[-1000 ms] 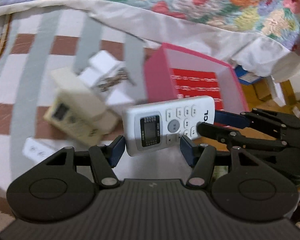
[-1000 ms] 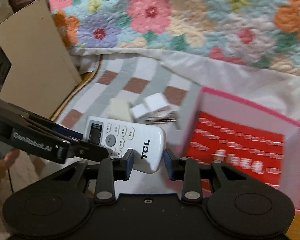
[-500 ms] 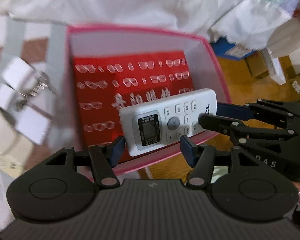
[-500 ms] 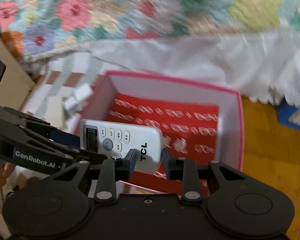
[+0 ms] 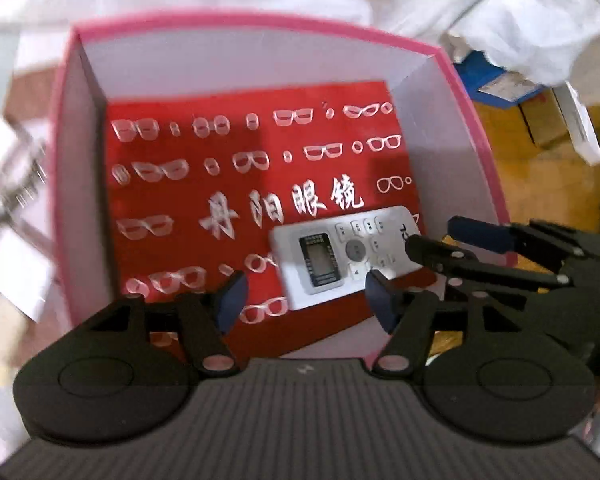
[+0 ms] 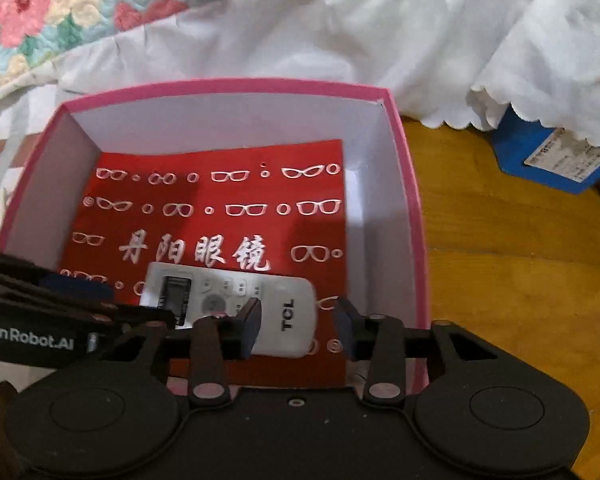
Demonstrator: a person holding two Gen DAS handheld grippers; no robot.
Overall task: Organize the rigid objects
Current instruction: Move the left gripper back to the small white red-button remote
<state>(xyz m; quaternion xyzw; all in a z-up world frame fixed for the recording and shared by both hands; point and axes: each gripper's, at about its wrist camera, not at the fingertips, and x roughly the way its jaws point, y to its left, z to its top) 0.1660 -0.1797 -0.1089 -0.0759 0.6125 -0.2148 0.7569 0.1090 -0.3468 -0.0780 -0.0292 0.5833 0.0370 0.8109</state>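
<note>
The step in hand looks like the release: the white remote (image 6: pixel 236 304) lies on the red printed sheet (image 6: pixel 220 184) in the near part of the pink box (image 6: pixel 412 208), and both sets of jaws have just been opening. The right gripper (image 6: pixel 298 330) stands half wide, its TCL end between the pads but seemingly untouched; the left gripper (image 5: pixel 306 300) gapes wider, the screen end just ahead of its tips. Next, both should lift straight out without nudging it.
</note>
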